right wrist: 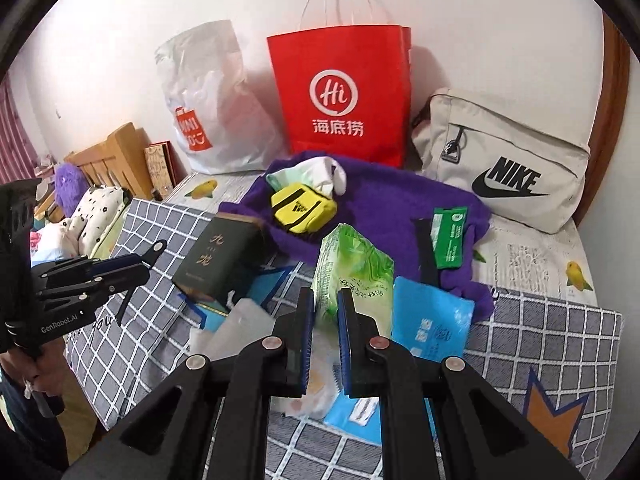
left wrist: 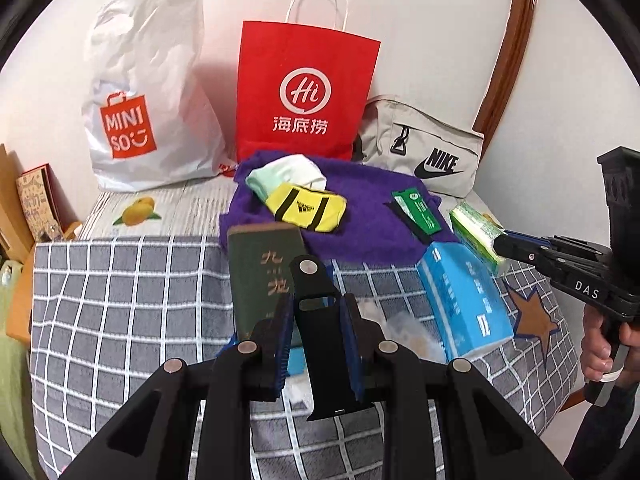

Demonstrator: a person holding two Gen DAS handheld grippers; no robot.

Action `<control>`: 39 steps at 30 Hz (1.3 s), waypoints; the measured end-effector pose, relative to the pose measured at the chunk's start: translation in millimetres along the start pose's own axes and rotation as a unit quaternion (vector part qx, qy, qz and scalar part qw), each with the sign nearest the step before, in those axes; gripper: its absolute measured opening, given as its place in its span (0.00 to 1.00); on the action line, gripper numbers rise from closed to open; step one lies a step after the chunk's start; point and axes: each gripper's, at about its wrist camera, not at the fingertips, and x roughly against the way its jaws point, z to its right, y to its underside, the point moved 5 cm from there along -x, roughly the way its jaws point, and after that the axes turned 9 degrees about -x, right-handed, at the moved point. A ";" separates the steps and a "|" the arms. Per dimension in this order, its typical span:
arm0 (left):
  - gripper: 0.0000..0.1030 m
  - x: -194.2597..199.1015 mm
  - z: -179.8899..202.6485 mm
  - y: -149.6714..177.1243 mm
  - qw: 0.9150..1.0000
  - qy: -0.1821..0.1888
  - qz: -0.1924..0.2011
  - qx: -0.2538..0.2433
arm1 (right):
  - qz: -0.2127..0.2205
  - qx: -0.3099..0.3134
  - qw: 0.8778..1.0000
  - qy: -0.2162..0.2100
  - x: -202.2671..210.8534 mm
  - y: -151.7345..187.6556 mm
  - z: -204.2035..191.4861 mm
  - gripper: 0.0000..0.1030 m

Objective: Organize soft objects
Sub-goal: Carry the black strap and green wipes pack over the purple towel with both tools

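My left gripper (left wrist: 320,312) is shut on a black watch strap (left wrist: 320,320) and holds it above the checked blanket (left wrist: 120,300). My right gripper (right wrist: 326,304) is shut on a green tissue pack (right wrist: 352,272), lifted above the blanket; it also shows in the left wrist view (left wrist: 478,236). A purple fuzzy cloth (left wrist: 360,228) lies behind, with a yellow pouch (left wrist: 306,210), a white-mint sock bundle (left wrist: 286,178) and a green packet (left wrist: 416,212) on it. A second black strap (right wrist: 425,248) lies on the cloth beside the packet.
A dark green box (left wrist: 260,276) and a blue tissue pack (left wrist: 464,300) sit on the blanket. At the wall stand a white Miniso bag (left wrist: 148,92), a red paper bag (left wrist: 308,88) and a beige Nike bag (left wrist: 424,152). A wooden headboard (right wrist: 116,160) is at left.
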 end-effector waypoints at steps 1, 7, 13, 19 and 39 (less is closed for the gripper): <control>0.22 -1.9 0.3 -3.5 1.000 0.000 0.000 -0.001 | 0.001 0.000 1.000 0.002 -1.0 -2.8 2.5 0.11; 0.22 -17.4 1.8 -27.1 1.000 0.000 0.001 -0.009 | 0.006 -0.005 1.000 0.011 -9.2 -20.5 19.8 0.11; 0.22 -34.7 0.5 -51.4 1.000 -0.001 0.002 -0.014 | 0.008 -0.014 1.000 0.016 -20.1 -38.7 36.4 0.11; 0.22 -56.2 -7.3 -69.8 1.000 -0.006 -0.003 -0.009 | 0.005 -0.019 1.000 0.023 -40.7 -56.0 50.0 0.11; 0.22 -131.5 -41.5 -105.2 0.999 -0.015 -0.035 -0.004 | -0.054 -0.009 0.998 0.030 -144.0 -84.8 66.9 0.11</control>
